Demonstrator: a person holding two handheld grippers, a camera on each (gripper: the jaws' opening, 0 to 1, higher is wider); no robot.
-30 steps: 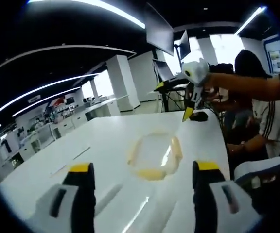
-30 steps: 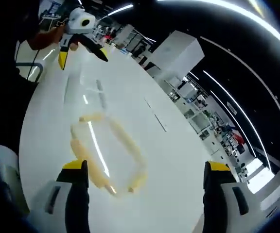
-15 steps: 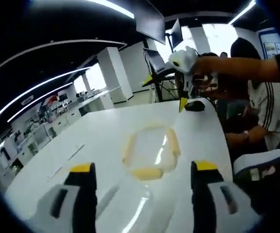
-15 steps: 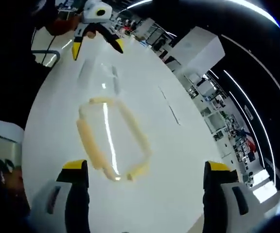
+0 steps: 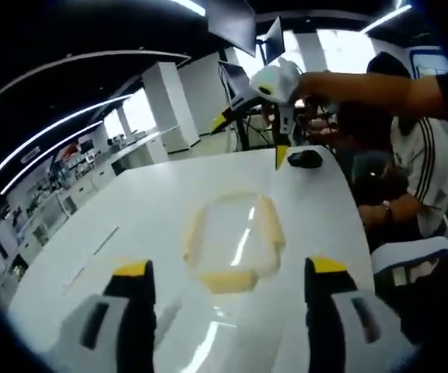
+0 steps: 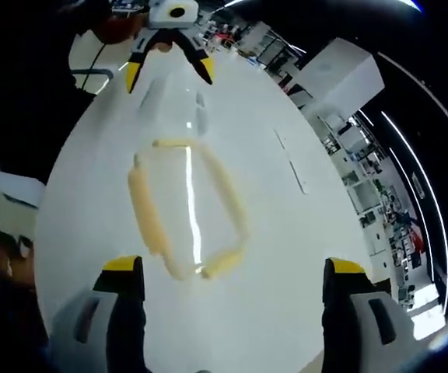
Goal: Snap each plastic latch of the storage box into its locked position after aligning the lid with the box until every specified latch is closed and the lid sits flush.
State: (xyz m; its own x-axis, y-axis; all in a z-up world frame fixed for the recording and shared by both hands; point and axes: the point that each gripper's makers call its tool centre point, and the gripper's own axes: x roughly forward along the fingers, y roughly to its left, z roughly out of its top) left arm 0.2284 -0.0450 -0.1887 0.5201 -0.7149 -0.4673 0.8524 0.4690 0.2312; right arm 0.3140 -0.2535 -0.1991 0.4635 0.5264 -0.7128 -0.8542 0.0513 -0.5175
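Hovering over the counter point(image 5: 131, 202), both grippers, left point(image 5: 222, 268) and right point(image 6: 228, 264), hold fingers apart, empty. Best approach: lower squarely onto one yellow latch point(image 5: 230, 280) of the box point(image 6: 189, 206), then press.

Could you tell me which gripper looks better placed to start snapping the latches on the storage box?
Probably the left: in its own view the left gripper sits open just short of the storage box, nearest yellow latch between its fingers. The right gripper hangs open beyond the far end.

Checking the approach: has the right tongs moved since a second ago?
Yes. In the left gripper view the right tongs has moved left, away from the seated person.
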